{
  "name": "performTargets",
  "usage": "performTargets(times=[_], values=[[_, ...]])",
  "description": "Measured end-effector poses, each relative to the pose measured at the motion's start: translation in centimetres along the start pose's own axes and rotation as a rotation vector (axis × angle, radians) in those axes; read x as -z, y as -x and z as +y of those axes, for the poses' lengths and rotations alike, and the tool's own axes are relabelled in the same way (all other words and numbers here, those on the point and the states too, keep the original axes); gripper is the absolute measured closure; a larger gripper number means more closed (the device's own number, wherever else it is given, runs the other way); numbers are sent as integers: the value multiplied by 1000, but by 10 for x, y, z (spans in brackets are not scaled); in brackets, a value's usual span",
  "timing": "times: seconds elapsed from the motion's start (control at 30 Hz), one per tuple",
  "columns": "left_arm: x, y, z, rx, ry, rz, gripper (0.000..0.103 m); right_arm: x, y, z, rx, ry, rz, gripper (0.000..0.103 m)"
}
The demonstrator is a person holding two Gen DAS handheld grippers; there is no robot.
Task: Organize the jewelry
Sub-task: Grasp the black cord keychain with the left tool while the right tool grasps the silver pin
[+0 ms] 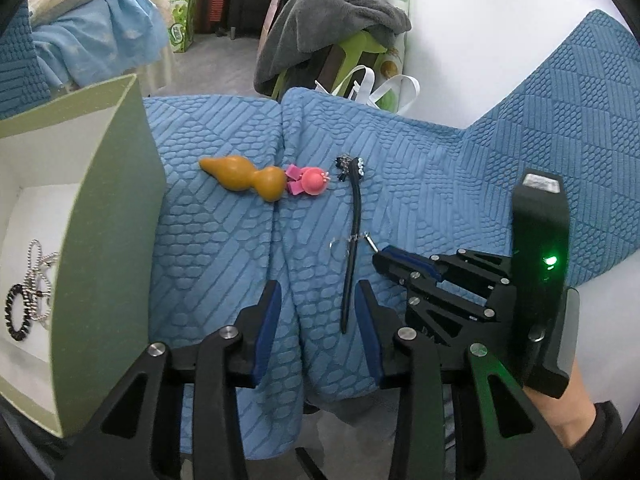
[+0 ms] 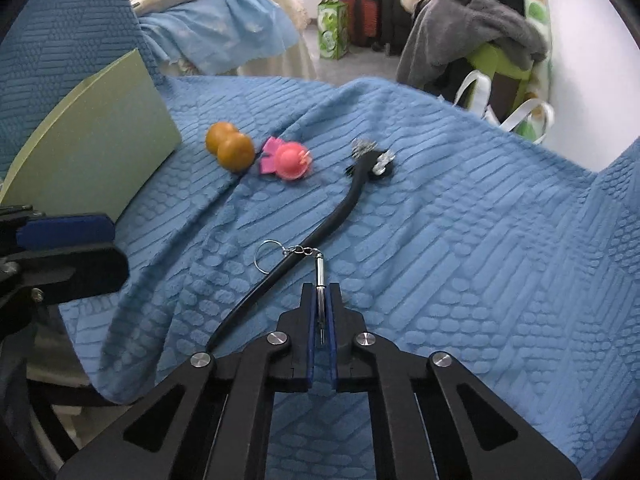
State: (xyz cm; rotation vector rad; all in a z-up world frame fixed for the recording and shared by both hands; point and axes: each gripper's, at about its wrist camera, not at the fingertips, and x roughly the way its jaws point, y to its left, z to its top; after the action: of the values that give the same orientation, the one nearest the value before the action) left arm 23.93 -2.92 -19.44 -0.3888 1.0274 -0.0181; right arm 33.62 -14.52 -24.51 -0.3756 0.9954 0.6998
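My right gripper (image 2: 320,292) is shut on a small silver whistle keychain (image 2: 319,270); its chain and ring (image 2: 267,257) lie across a black hair stick (image 2: 340,212) with a beaded ornament (image 2: 372,158). The gripper also shows in the left wrist view (image 1: 380,258). My left gripper (image 1: 318,292) is open and empty, with the hair stick's (image 1: 354,232) lower end just inside its right finger. An orange gourd (image 1: 244,178) and a pink charm (image 1: 308,180) lie beyond. A green box (image 1: 112,240) at the left holds a bead chain (image 1: 38,272) and a dark bracelet (image 1: 14,312).
Everything lies on a blue textured blanket (image 1: 440,184) with folds. A chair piled with grey clothes (image 1: 332,20) and a white-handled bag (image 1: 376,88) stand behind. A bed with blue cloth (image 1: 92,36) is at the far left. The blanket's front edge drops off near me.
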Motion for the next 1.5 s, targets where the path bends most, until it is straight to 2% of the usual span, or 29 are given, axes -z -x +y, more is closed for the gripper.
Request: performTargets(times=[0.27,0.4,0.6,0.8,0.87,1.0,1.1,1.27,1.5], values=[[-6,-20,-11,6,-16,18,64,-7,22,-31,8,-139,-93,100],[-10,-35,-16,6,-34,32,64,-7,22,-44,29,-197,-97,100],[-14,-60,-24,22,-71,59,71,-1,22,-58,-8,-265,-100,100],[-17,-82,-37,-15,-153,67,83,1,22,-61,-87,-297,-112,99],[-18,-85,-39,-20,-179,57,85,1,20,-60,-124,-304,-107,98],[-19,-91,-43,-29,-230,34,97,-1,16,-56,-178,-302,-97,98],[-21,-91,-40,-30,-233,27,97,-1,14,-51,-197,-289,-87,98],[-20,-86,-31,-13,-181,22,97,-2,9,-44,-226,-265,-68,94],[-21,-86,-25,13,-145,19,97,-1,-5,-33,-146,-197,-6,94]])
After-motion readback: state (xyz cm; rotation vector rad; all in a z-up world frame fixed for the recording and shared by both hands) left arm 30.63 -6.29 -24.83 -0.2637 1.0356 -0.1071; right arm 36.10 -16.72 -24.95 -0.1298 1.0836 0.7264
